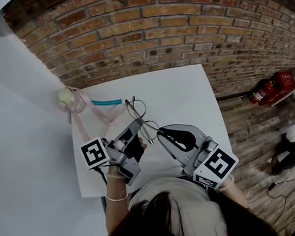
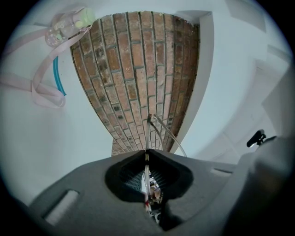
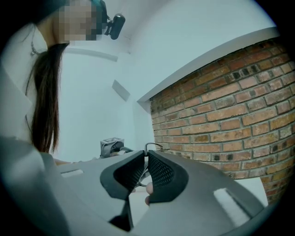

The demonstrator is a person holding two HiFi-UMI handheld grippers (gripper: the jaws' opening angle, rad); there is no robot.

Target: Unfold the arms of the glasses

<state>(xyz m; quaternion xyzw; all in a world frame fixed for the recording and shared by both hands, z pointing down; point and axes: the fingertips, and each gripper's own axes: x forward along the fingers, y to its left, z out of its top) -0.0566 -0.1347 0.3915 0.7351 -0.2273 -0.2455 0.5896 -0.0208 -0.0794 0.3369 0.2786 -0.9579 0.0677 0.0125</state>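
White worktop [image 1: 188, 97] against brickwork [image 1: 176, 17]. Left claw [image 1: 139, 124] at seven o'clock and right claw [image 1: 160, 133] at five each pinch the glasses [image 1: 137, 114] tightly; arms seemingly part-unfolded.

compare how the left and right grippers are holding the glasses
The left gripper reaches in from the person's left, the right gripper from the right. In the left gripper view a long stretch of the glasses sticks out past the jaw tips; in the right gripper view only a small wire loop peeks above them. Both are shut on the glasses, over the white table.
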